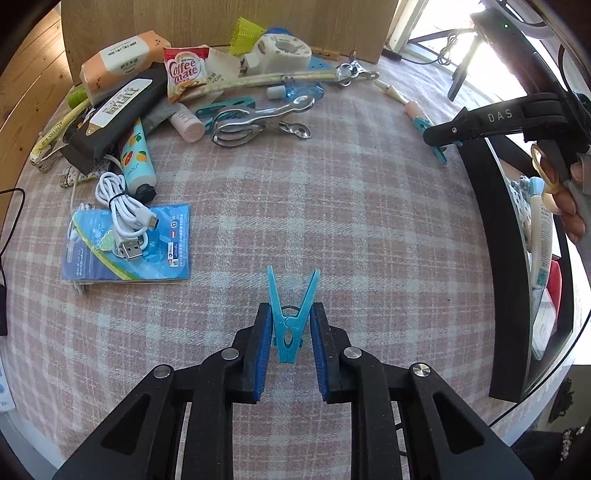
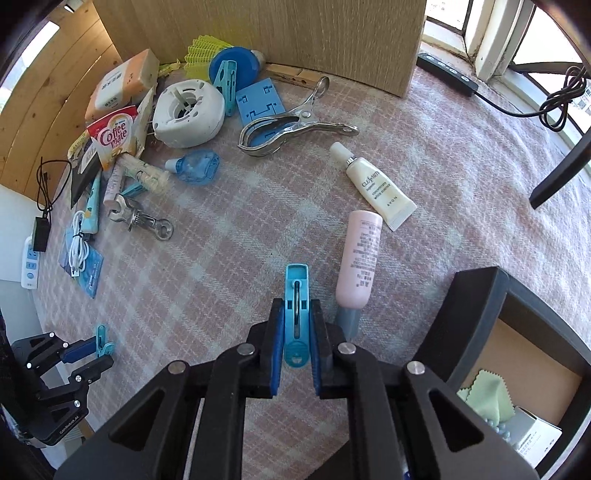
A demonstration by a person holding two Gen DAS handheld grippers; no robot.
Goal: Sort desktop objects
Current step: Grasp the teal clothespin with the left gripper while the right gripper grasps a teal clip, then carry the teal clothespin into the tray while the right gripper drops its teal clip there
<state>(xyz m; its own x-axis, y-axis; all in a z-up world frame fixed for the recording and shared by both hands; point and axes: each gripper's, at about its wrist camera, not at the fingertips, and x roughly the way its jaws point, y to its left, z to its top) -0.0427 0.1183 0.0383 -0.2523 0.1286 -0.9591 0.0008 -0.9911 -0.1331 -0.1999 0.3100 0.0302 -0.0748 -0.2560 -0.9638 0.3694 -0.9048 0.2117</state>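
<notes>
The left tool (image 1: 291, 328) is nearly together, its blue pads (image 1: 258, 354) pressed on both sides of a light blue clothespin (image 1: 290, 325) whose two legs splay out past the fingertips, over the pink plaid cloth on the counter (image 1: 332, 206). The right tool (image 2: 297, 332) is likewise narrowed and clamped on a second blue clothespin (image 2: 296, 306), seen edge-on between its pads (image 2: 277, 350), just left of a pink bottle (image 2: 360, 258) lying on the cloth. A black tray (image 2: 476, 295) sits at the right tool's right, well apart from the clutter near the wooden back panel (image 2: 295, 33).
</notes>
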